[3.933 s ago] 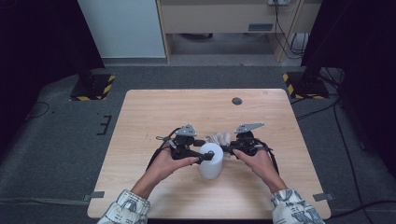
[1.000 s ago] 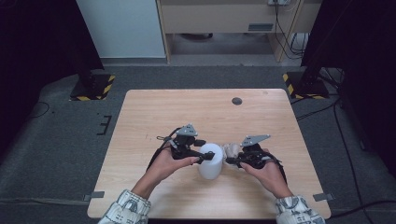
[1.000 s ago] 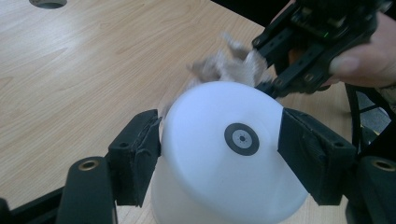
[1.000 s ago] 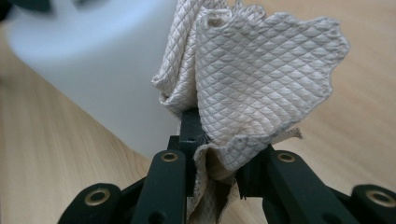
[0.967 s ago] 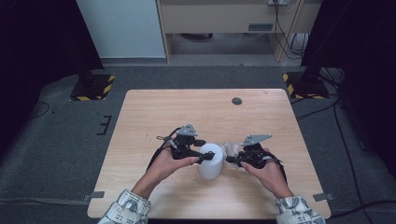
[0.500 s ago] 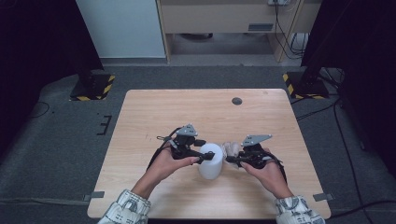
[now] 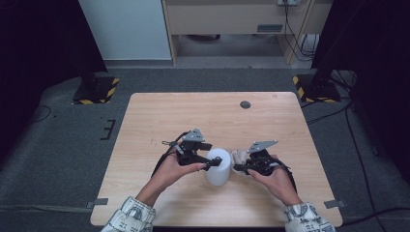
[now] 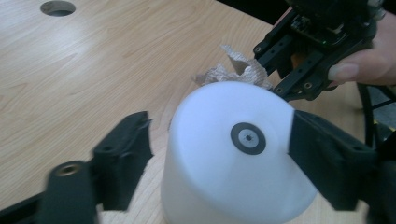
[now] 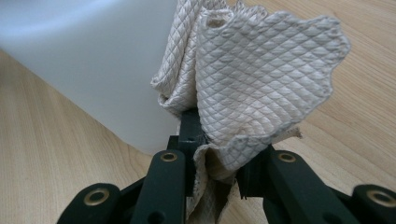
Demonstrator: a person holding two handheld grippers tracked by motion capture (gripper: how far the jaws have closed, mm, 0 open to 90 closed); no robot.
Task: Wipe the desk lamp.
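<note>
Your left tongs stand spread around the upturned white plastic cup, their jaws having just opened further; the left jaw is clear of its wall, the right one at its edge. Just beyond the cup, your right tongs are clamped on a crumpled quilted paper towel pressed against the cup's side. Both rest on the wooden worktop.

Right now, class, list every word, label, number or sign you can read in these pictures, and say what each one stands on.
None: no readable text.
White cup: a round grey mark on its upturned base, no letters.
Quilted cloth: a diamond pattern, no print.
Floor plates: yellow-and-black hazard stripes, no words.
</note>
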